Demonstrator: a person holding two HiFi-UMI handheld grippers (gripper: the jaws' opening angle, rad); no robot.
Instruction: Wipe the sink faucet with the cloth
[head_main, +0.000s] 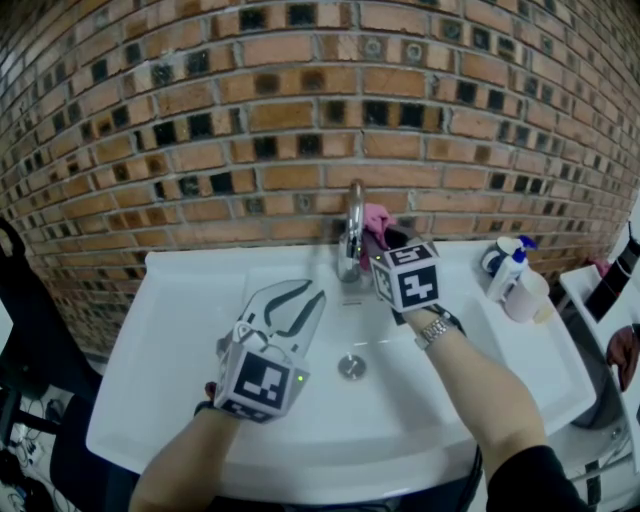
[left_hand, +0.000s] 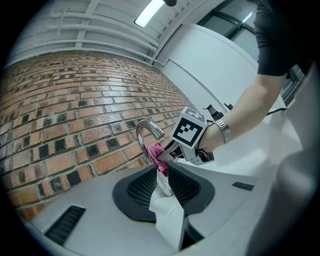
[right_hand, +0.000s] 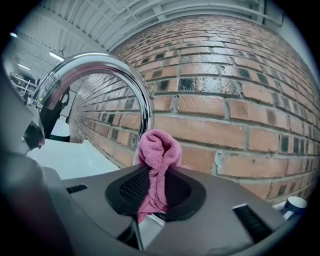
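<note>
A chrome faucet (head_main: 352, 235) rises at the back of the white sink (head_main: 190, 340). My right gripper (head_main: 386, 240) is just right of the spout and shut on a pink cloth (head_main: 377, 221). In the right gripper view the cloth (right_hand: 157, 160) bunches up out of the gripper (right_hand: 155, 189), touching the curved faucet (right_hand: 100, 70). My left gripper (head_main: 298, 296) hovers over the basin, short of the faucet and pointing at it. In its own view the left gripper (left_hand: 163, 179) has a narrow gap with nothing held; the faucet (left_hand: 148, 131) and cloth (left_hand: 159, 151) show beyond it.
A brick wall (head_main: 300, 110) stands close behind the faucet. The drain (head_main: 351, 367) lies mid-basin. On the sink's right ledge are a blue-capped pump bottle (head_main: 511, 268), a white cup (head_main: 528, 297) and a round container (head_main: 496, 256). A dark chair (head_main: 30, 330) stands at the left.
</note>
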